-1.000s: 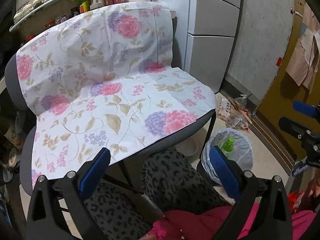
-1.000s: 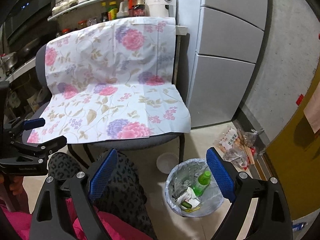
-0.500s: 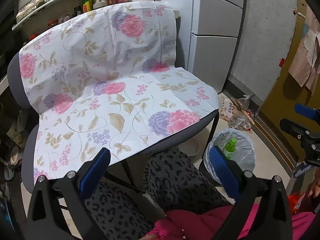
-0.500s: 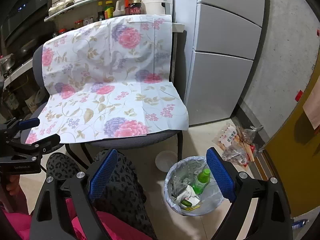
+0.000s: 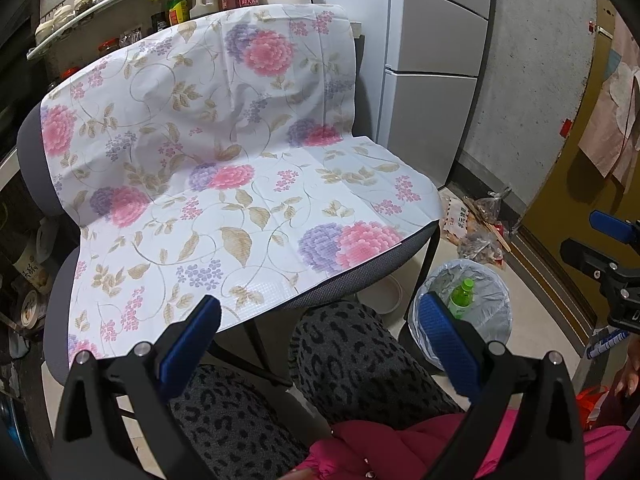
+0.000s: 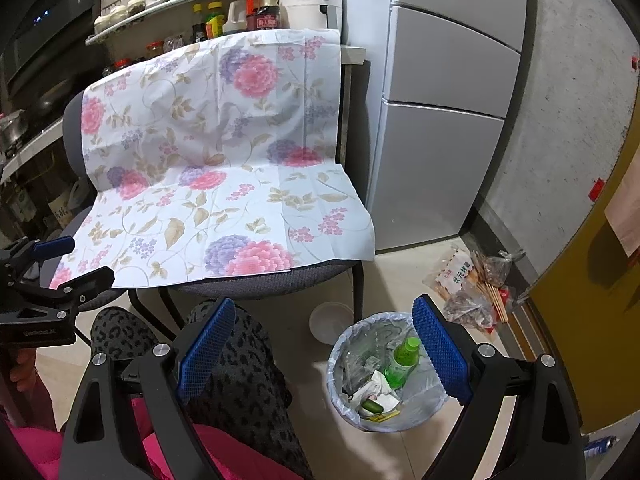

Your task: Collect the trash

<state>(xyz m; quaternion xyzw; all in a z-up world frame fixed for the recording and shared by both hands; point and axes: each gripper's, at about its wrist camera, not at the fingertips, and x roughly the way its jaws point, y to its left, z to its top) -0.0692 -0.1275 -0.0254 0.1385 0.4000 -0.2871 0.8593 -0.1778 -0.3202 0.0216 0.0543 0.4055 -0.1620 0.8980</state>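
Observation:
A lined trash bin [image 6: 344,368] stands on the floor right of the chair, holding a green bottle [image 6: 402,362], crumpled paper and wrappers. It also shows in the left wrist view [image 5: 496,304]. My left gripper [image 5: 320,334] is open and empty, held above the person's leopard-print knees in front of the chair. My right gripper [image 6: 322,342] is open and empty, just above and in front of the bin. Snack bags and skewers [image 6: 470,284] lie on the floor by the wall.
A grey chair [image 5: 352,280] draped with a floral cloth [image 5: 224,184] fills the middle. A grey fridge [image 6: 440,120] stands to its right, a shelf of bottles [image 6: 224,12] behind. A white bowl [image 6: 330,320] sits on the floor beside the bin. A yellow door [image 6: 592,320] is at right.
Both grippers have drifted slightly back and left; the chair and bin shift a little in view. Both stay open and empty.

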